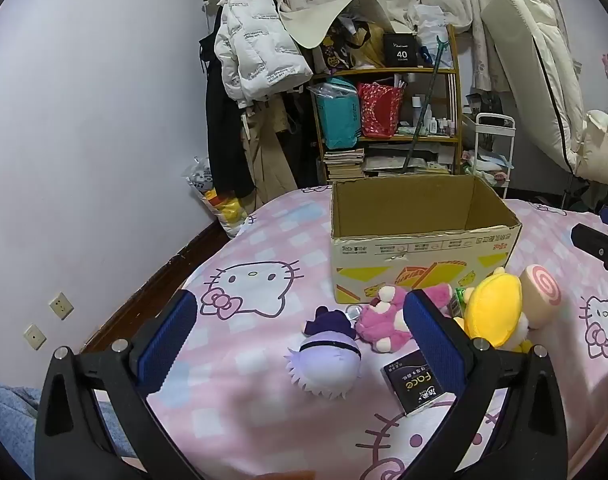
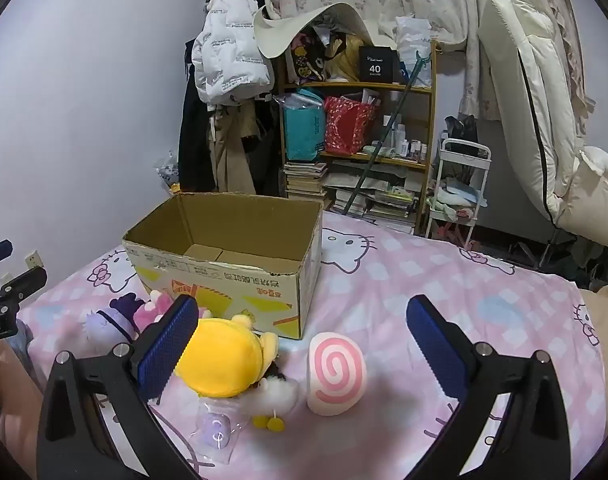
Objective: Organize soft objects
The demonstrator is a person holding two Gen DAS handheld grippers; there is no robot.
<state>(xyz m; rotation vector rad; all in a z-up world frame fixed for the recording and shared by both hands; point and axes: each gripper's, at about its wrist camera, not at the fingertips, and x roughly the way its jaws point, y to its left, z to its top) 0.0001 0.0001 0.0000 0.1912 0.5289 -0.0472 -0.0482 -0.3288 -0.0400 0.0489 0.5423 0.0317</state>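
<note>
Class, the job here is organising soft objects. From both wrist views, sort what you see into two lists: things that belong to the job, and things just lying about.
Belongs to the job:
- open brown cardboard box
- purple round plush doll
- pink plush bear
- yellow-hooded plush doll
- pink-and-white swirl roll plush

Just lying about:
- small black printed carton
- white puffer jacket
- cluttered wooden shelf
- white folded mattress

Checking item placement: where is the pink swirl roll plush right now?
In the right wrist view the pink swirl roll plush stands on the bed, between the open gripper's fingers, right of the yellow plush.
</note>
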